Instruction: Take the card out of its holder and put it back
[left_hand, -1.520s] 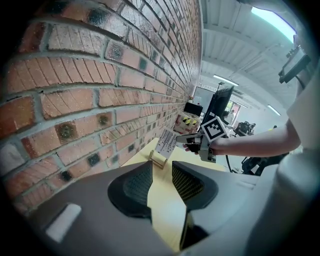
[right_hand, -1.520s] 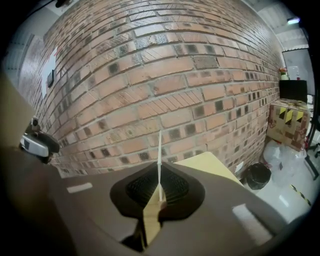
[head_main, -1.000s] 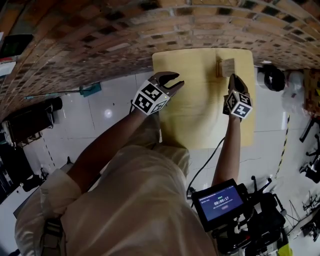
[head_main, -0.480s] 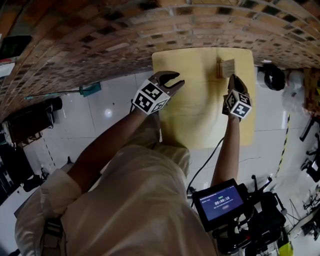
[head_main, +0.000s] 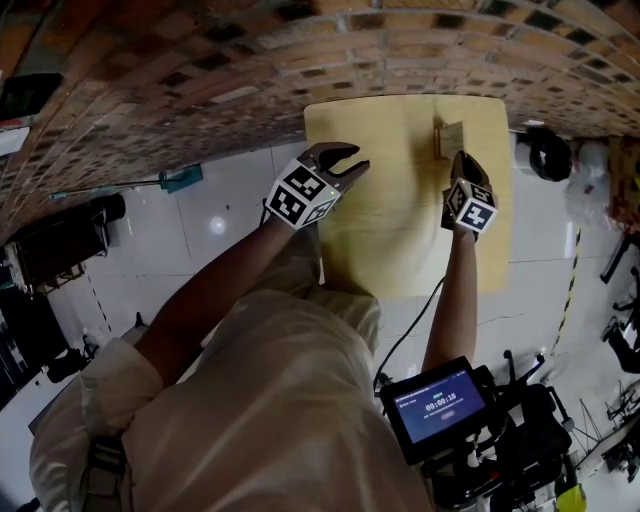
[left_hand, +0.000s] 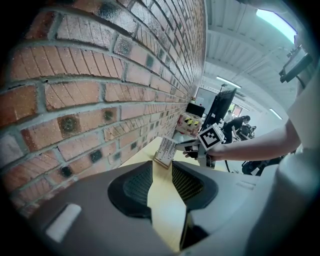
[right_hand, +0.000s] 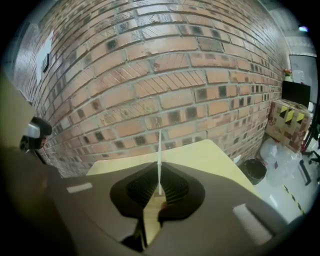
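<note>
Right gripper (head_main: 460, 160), forearm straight out, tilted down, clamped on thin white card (right_hand: 159, 155) at small wooden holder (head_main: 440, 140). Left gripper (head_main: 343, 156) hovers at pale yellow table (head_main: 390, 240) edge, jaws apart, empty.

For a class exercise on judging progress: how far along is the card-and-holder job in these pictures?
Done: the right gripper has its jaws shut on the card, seen edge-on. In hand: the card stands at the wooden holder on the table; whether it is coming out or going back in, I cannot tell. Remaining: seat it and release. The left gripper is open and empty.
</note>
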